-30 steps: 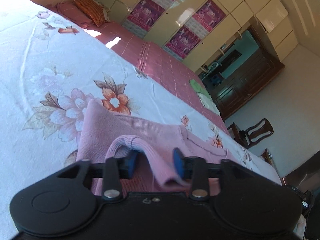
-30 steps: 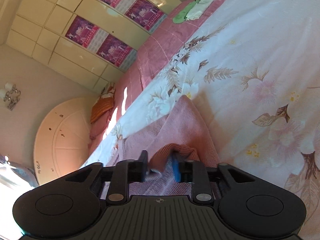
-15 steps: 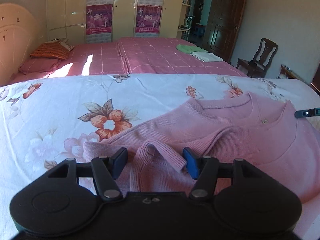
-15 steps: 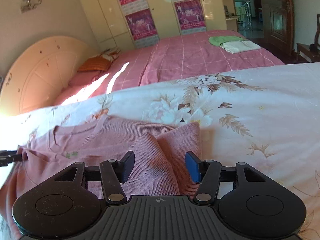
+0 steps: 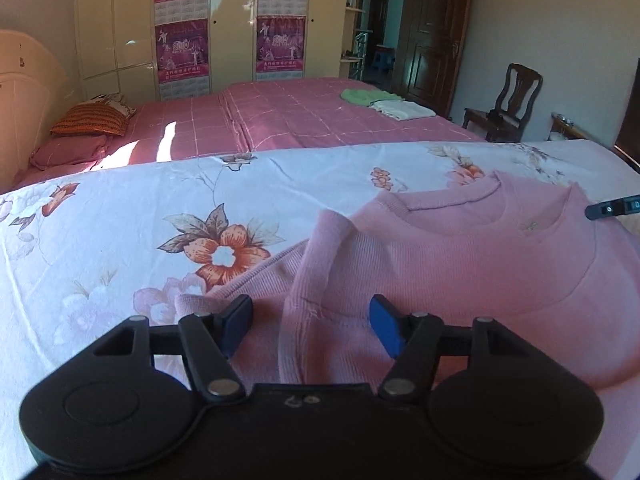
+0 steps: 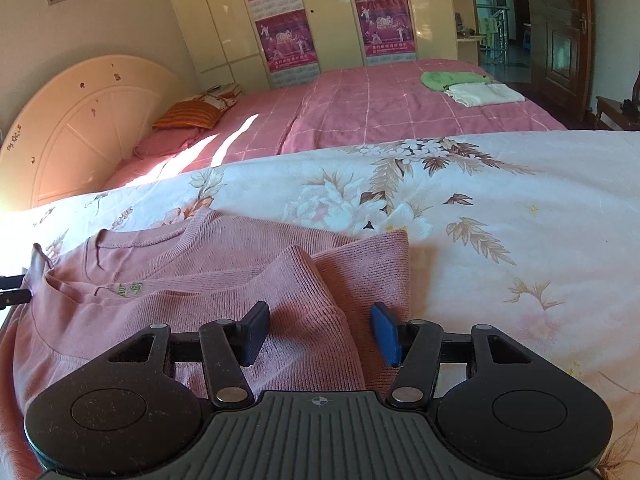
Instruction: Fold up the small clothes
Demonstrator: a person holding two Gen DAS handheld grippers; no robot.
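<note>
A pink knit sweater lies flat on the floral bedsheet, neckline away from me. Its left sleeve is folded in over the body, and its right sleeve is folded in too. My left gripper is open, its jaws either side of the folded left sleeve, holding nothing. My right gripper is open over the folded right sleeve, holding nothing. The sweater also shows in the right wrist view. A tip of the right gripper shows at the right edge of the left wrist view.
Behind the floral sheet lies a pink checked bedspread with pillows at the left and folded green and white clothes at the far right. A wooden chair stands by the wall. A wardrobe fills the back.
Both grippers have opened wider and let go of the sleeves, which now lie folded on the sweater. Both views have levelled out and pulled back slightly.
</note>
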